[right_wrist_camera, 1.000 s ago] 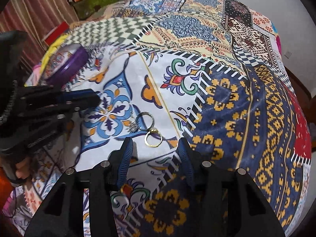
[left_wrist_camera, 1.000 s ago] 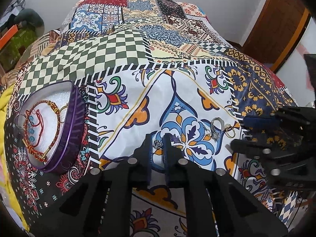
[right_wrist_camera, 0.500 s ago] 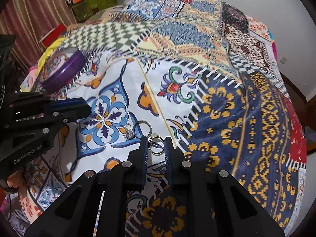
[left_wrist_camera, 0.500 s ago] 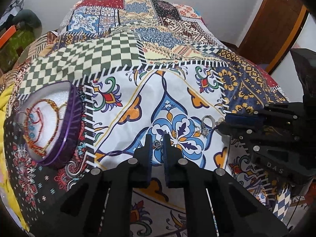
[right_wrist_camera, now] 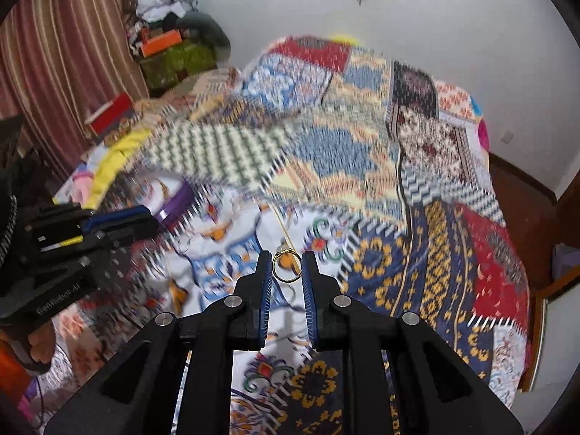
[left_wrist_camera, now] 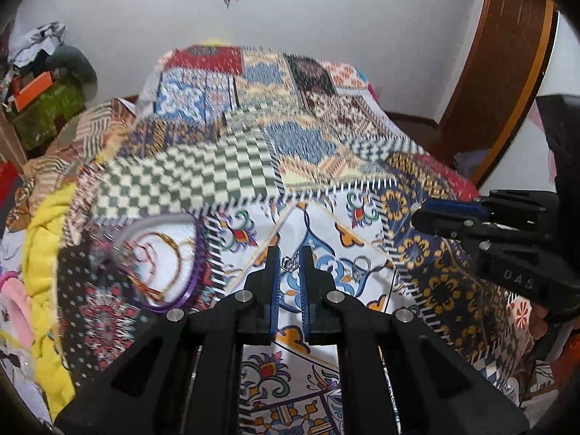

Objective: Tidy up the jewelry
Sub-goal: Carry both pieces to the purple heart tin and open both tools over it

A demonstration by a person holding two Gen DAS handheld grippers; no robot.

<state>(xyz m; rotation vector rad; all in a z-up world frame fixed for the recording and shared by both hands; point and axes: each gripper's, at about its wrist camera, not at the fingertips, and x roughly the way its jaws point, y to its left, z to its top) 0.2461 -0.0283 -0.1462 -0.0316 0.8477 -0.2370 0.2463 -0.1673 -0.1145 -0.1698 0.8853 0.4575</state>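
A patchwork quilt [left_wrist_camera: 253,166] covers the bed and fills most of both views, its far patches blurred. A wooden door frame [left_wrist_camera: 507,83] stands at the right of the left wrist view; a striped curtain [right_wrist_camera: 69,54] hangs at the left of the right wrist view, with a heap of clutter [right_wrist_camera: 174,47] beside it. On the quilt's left part lies a round purple tin [left_wrist_camera: 163,253], open, with a white lining and a red and gold chain [left_wrist_camera: 159,253] coiled inside; in the right wrist view only its purple rim shows, behind the other gripper. The left gripper [left_wrist_camera: 290,262] is pinching a small silver charm [left_wrist_camera: 290,263] between its blue-padded fingers, raised clear of the quilt and just right of the tin. A silver ring [left_wrist_camera: 360,266] lies on the white and blue patch a little further right. The right gripper [right_wrist_camera: 286,266] is clamped on a gold ring [right_wrist_camera: 286,266] that stands upright between its fingers, a small stone at its top, held above the quilt.
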